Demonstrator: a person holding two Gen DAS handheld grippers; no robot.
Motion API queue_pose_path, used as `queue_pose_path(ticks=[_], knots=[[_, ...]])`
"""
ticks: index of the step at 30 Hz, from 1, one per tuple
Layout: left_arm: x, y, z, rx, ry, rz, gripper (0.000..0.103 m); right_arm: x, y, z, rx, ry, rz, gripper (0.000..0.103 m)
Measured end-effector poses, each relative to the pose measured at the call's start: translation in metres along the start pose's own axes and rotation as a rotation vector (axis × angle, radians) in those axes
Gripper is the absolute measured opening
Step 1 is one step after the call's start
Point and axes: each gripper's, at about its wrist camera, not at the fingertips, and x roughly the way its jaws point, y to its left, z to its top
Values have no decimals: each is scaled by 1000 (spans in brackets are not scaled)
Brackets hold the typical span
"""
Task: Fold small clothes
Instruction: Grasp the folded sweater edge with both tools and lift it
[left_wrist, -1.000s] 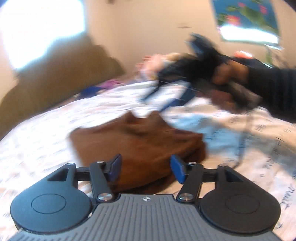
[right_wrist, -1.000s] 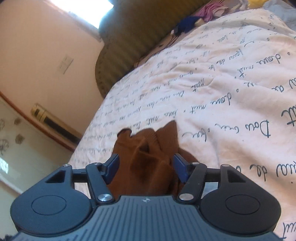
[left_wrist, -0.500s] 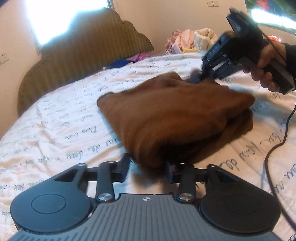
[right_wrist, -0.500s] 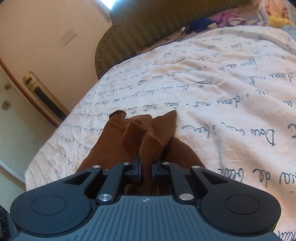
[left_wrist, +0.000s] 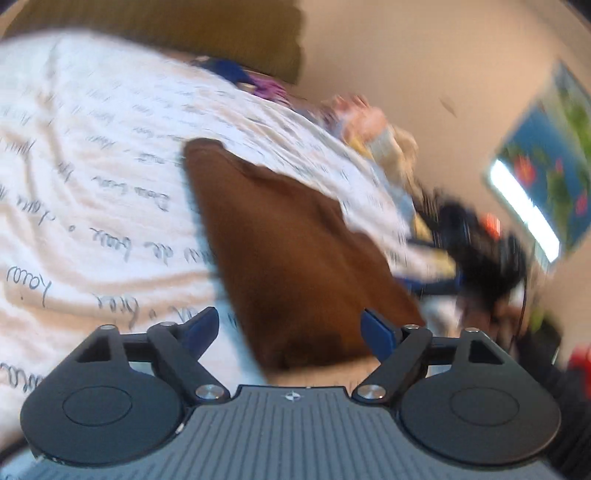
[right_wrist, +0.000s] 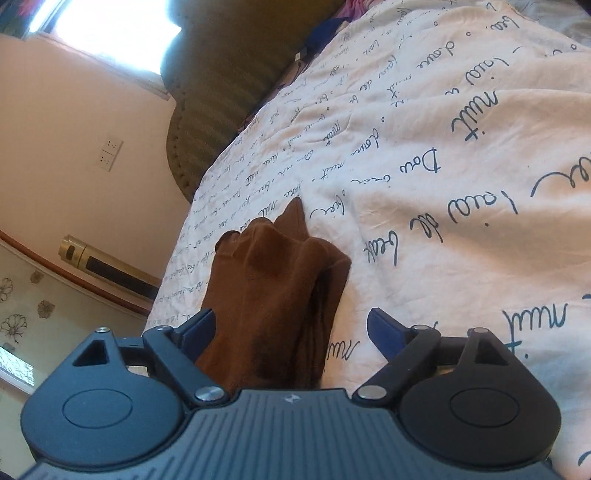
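Bedspread (right_wrist: 461, 229) bears brown garment (right_wrist: 273, 295) between open right tongs (right_wrist: 291, 328).

A home bedroom: a bed (right_wrist: 461, 122) under a white quilt printed with cursive script, a padded olive headboard (right_wrist: 221, 85), a sunlit window (right_wrist: 110, 29), a wall switch (right_wrist: 110, 155) and heaped clothes (left_wrist: 373, 129) at the far edge.

Left gripper (left_wrist: 290, 328) and right gripper (right_wrist: 291, 328) just opened.

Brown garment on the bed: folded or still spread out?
Folded. The brown garment lies on the bedspread as a compact bundle with stacked layers along its right edge, no sleeves spread out.
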Motion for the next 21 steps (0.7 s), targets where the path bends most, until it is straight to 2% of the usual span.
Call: queue_pose_path(ticks=[2, 4, 6, 9, 10, 11, 12, 13, 15, 18, 21], knots=[[28, 19, 23, -141, 15, -25, 85, 14, 0, 7, 14, 20, 4, 90], [57, 32, 38, -245, 50, 3, 84, 31, 0, 13, 25, 40, -7, 90], [83, 35, 50, -277, 71, -17, 84, 48, 4, 19, 13, 68, -13, 90], [110, 27, 67, -260, 62, 13, 84, 71, 17, 20, -31, 113, -11, 90], [118, 24, 72, -252, 65, 39, 81, 77, 21, 18, -57, 119, -24, 89], [124, 20, 76, -241, 67, 73, 61, 82, 25, 15, -89, 112, -45, 74], [128, 16, 81, -209, 74, 121, 39, 87, 29, 12, -116, 111, -71, 39], [134, 15, 86, -172, 101, 164, 16, 89, 30, 10, -128, 122, -95, 33], [135, 15, 96, -139, 127, 178, 15, 87, 28, 7, -104, 106, -74, 30], [118, 8, 114, -44, 86, 214, 12, 82, 36, 3, -92, 86, -34, 29], [92, 11, 130, 3, 46, 244, 12, 90, 53, 3, -90, 79, 36, 29]])
